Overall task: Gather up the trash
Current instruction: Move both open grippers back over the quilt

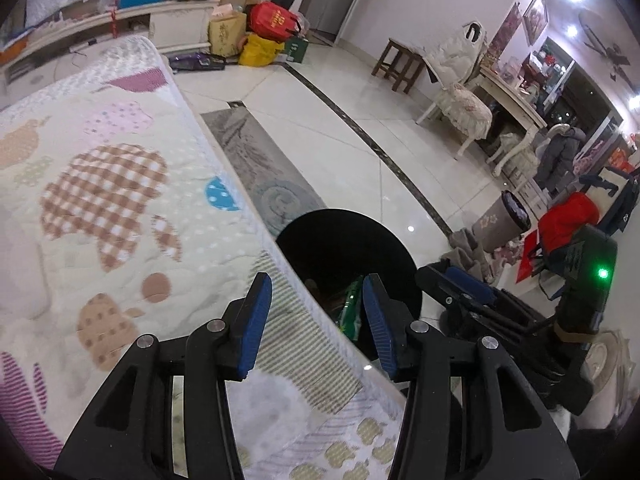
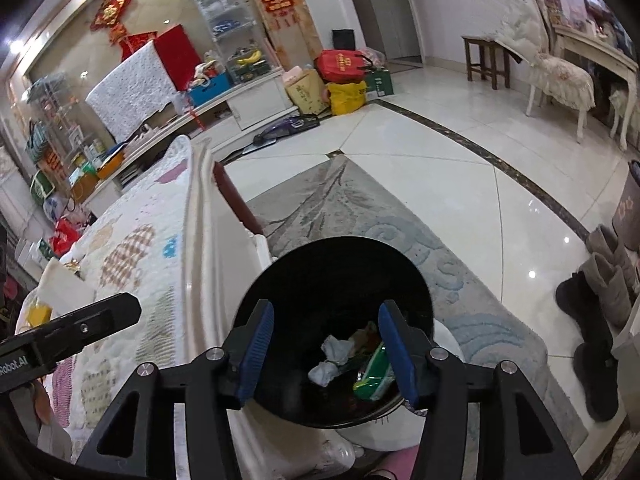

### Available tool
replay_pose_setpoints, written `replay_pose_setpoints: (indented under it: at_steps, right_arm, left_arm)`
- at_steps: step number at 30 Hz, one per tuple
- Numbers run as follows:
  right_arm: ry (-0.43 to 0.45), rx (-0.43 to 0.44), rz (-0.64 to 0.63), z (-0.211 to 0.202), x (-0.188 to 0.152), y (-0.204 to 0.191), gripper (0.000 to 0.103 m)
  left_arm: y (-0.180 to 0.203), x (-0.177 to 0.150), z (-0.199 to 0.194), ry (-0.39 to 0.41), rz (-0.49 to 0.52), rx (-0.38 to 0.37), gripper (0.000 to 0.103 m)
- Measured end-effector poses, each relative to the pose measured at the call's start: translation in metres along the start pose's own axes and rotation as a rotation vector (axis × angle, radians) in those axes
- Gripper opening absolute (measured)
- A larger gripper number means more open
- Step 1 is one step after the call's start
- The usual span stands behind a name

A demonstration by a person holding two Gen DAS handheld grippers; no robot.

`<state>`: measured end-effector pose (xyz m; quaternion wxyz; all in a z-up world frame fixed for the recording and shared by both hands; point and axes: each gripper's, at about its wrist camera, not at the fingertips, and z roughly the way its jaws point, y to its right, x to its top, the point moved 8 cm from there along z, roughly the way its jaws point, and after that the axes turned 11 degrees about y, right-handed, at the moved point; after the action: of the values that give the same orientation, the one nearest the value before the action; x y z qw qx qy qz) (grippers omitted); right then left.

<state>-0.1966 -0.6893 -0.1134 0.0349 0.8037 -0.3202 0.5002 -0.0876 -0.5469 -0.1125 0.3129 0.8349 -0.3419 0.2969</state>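
Observation:
A black round trash bin (image 2: 336,280) stands on the floor beside a table with a patterned quilted cover (image 1: 100,200). Inside the bin lie crumpled white tissues (image 2: 332,356) and a green wrapper (image 2: 374,372). My right gripper (image 2: 326,354) is open and empty, right above the bin's mouth. My left gripper (image 1: 316,320) is open and empty over the table's edge, with the bin (image 1: 344,248) and the green wrapper (image 1: 352,312) just beyond it. The right gripper's body (image 1: 500,312) shows at the right of the left wrist view.
A grey rug (image 2: 400,216) lies under the bin on a white tiled floor. Boots (image 2: 600,300) stand at the right. Bags (image 2: 344,76) pile against the far cabinet. A chair (image 2: 560,76) and a stool (image 2: 484,60) stand far right. A yellow item (image 2: 38,314) lies on the table.

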Motion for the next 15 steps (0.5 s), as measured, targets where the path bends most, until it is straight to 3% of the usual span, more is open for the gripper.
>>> replay_pose_setpoints:
  at_steps: [2,15]
  right_arm:
    - [0.008,0.009,-0.015,-0.005,0.002,-0.010,0.061]
    - [0.001,0.140,-0.118,-0.021,-0.006,-0.097,0.061]
  left_arm:
    - [-0.003,-0.001,-0.007,0.010,0.013,0.016,0.046]
    - [-0.049,-0.016,-0.076,0.075,0.020,0.118,0.046]
